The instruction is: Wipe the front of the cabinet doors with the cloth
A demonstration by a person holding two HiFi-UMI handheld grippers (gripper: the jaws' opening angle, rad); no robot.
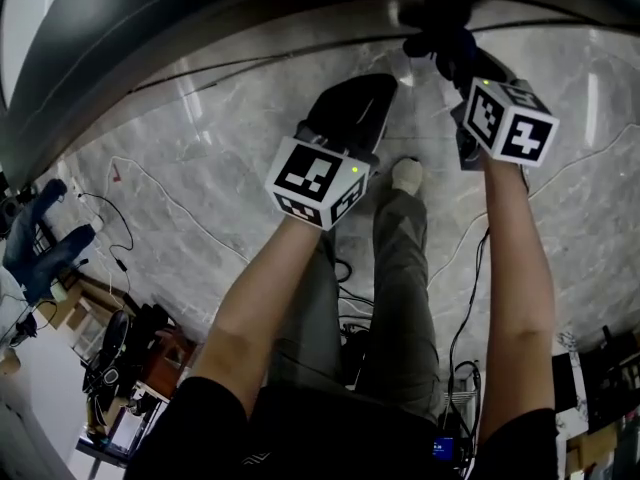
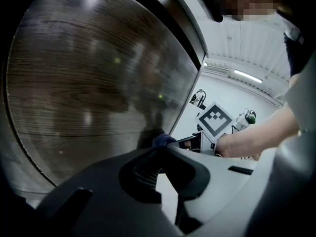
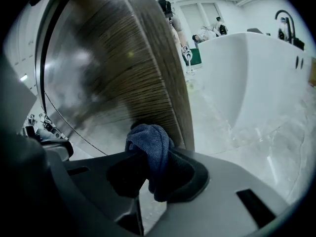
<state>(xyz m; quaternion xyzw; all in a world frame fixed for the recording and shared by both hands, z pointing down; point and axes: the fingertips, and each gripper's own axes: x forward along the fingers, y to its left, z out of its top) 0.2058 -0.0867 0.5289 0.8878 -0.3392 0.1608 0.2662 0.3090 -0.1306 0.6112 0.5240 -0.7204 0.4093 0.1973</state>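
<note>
Right claw (image 3: 148,158) is clamped on the bunched cloth (image 3: 152,138), which sits at the door (image 3: 108,73) face just beside its edge; contact not confirmed. Wiping is in hand, I judge. Next stroke should run inward across the panel, pressure held. Left claw (image 2: 165,149) is closed, empty, near the door. Floor (image 3: 237,137) beyond the edge is open.
</note>
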